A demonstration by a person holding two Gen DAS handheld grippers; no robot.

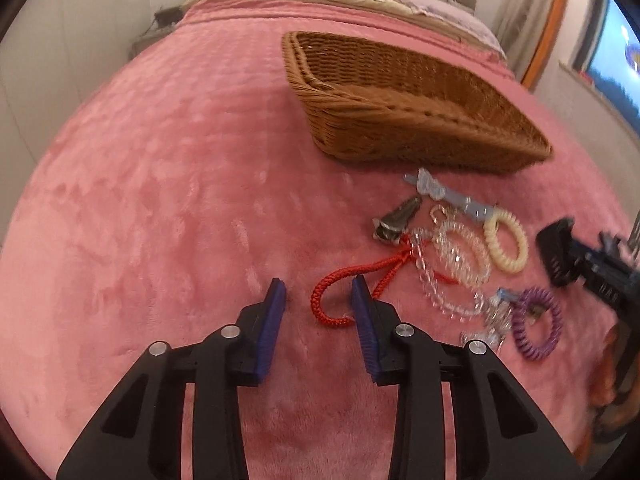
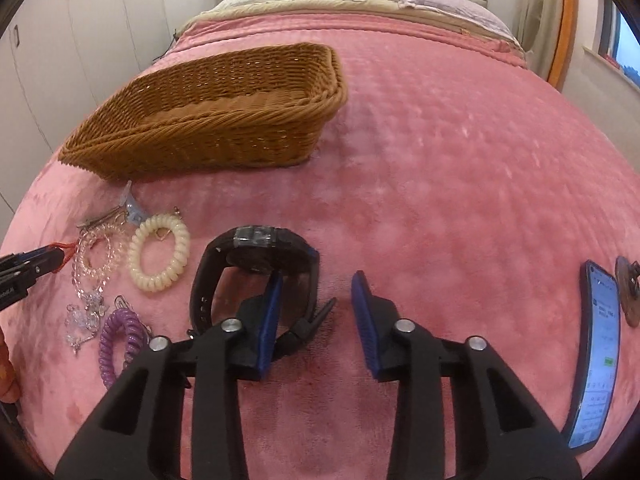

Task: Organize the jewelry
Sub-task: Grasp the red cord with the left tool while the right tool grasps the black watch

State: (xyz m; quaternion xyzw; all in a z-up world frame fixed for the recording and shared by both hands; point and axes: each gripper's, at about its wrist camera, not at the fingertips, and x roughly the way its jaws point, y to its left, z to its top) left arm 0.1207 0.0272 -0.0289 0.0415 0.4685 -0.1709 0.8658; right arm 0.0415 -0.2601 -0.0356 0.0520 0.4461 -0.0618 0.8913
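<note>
Left claw (image 1: 319, 294): blue pads apart, nothing between them under grip, held low over the pink bed cover (image 1: 160, 200). The loop end of the red braided cord (image 1: 324, 300) lies in the gap, close to the claw's right pad; its long axis runs away up and to the right toward the clear bead bracelet (image 1: 448, 280), where it joins the jewelry cluster.

Right claw (image 2: 316, 292): pads apart, empty. The black watch (image 2: 256, 276) lies just ahead and to its left, strap loop standing on edge; the left pad overlaps the loop in the right wrist view, contact not determinable.

Judgement: the left claw is nearer the cord, the right claw nearer the watch. Closing on the cord calls for a slight shift rightward.

Outward: cream coil band (image 2: 159, 256) and purple coil band (image 2: 120, 340) lie between the claws. The wicker basket (image 2: 224, 136) stands beyond the cluster, apparently empty. A phone (image 2: 596, 360) lies far right.
</note>
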